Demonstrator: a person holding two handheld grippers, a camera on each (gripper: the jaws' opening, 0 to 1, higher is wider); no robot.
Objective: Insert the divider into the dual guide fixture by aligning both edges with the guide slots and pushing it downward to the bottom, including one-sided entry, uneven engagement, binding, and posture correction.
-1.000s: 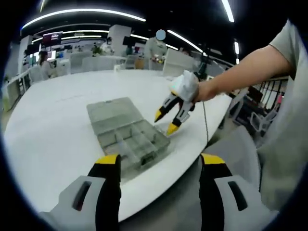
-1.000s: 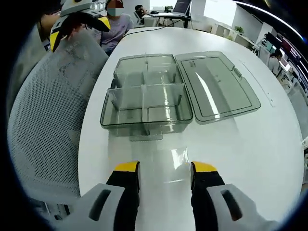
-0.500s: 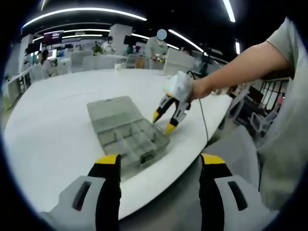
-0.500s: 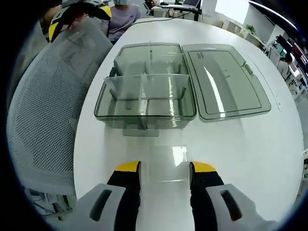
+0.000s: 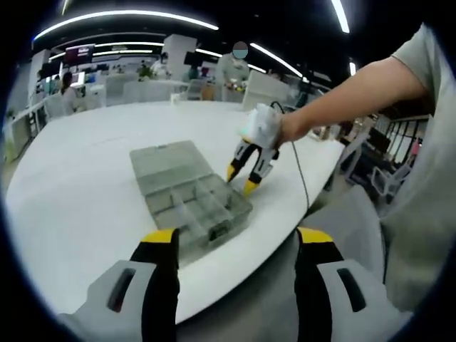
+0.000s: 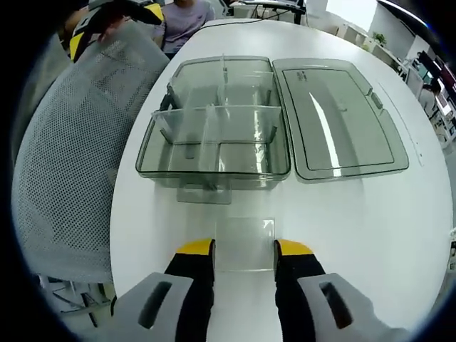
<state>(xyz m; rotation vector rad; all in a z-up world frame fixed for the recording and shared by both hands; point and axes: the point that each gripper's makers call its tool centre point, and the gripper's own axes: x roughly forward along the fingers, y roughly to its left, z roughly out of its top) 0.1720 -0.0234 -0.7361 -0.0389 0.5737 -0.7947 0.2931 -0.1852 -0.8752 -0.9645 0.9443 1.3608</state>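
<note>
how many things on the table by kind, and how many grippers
Clear organizer box with open lid: 1
Clear loose divider: 1
Grippers: 2, left gripper and right gripper
Total: 4

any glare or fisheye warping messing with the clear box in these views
Right gripper view: a bright streak of glare runs along the open lid, and the clear divider barely stands out from the white table. Left gripper view: the table edge curves strongly; the organizer box looks dim but sharp.
</note>
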